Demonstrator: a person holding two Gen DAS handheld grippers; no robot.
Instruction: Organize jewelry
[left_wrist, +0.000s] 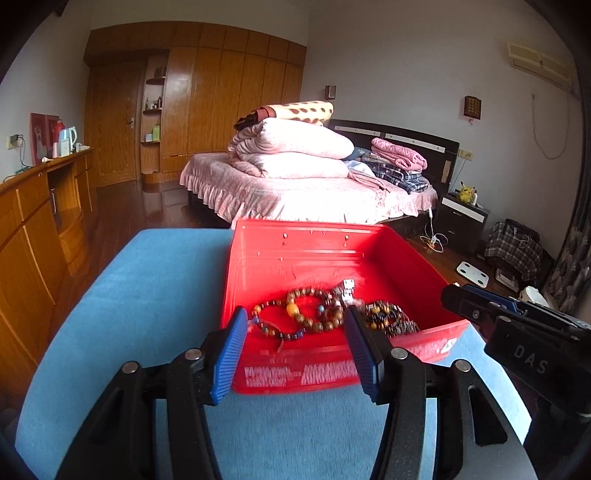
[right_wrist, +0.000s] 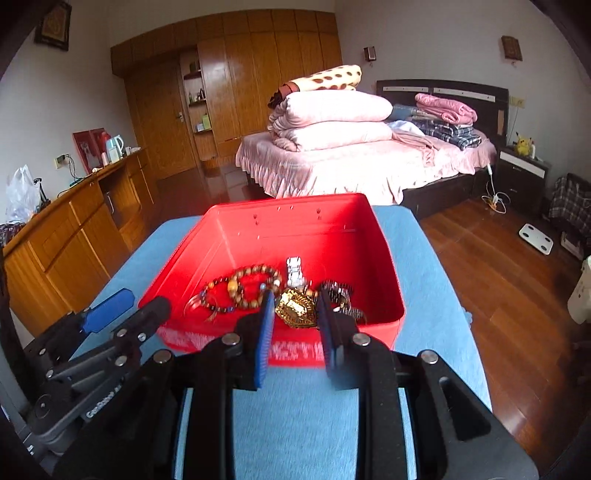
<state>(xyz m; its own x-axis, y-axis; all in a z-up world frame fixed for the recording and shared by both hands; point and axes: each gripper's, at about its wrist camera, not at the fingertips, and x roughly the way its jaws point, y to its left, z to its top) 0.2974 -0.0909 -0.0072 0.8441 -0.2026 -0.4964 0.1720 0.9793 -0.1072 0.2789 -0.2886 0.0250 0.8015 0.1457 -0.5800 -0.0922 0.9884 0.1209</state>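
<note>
Grippers: two (left_wrist: 295, 325) (right_wrist: 295, 314) | red box (left_wrist: 332, 258): one | bead bracelets (left_wrist: 306, 310): several

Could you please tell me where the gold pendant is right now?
In the right wrist view, the gold pendant lies inside the red box, near its front wall, just below the silver watch.

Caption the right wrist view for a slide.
Right gripper hovers narrowly open and empty above the bracelets in the red box.

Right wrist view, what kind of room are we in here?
Most likely a home bedroom: a made bed piled with folded quilts, a wall of wooden wardrobes, and a nightstand beside the headboard.
</note>
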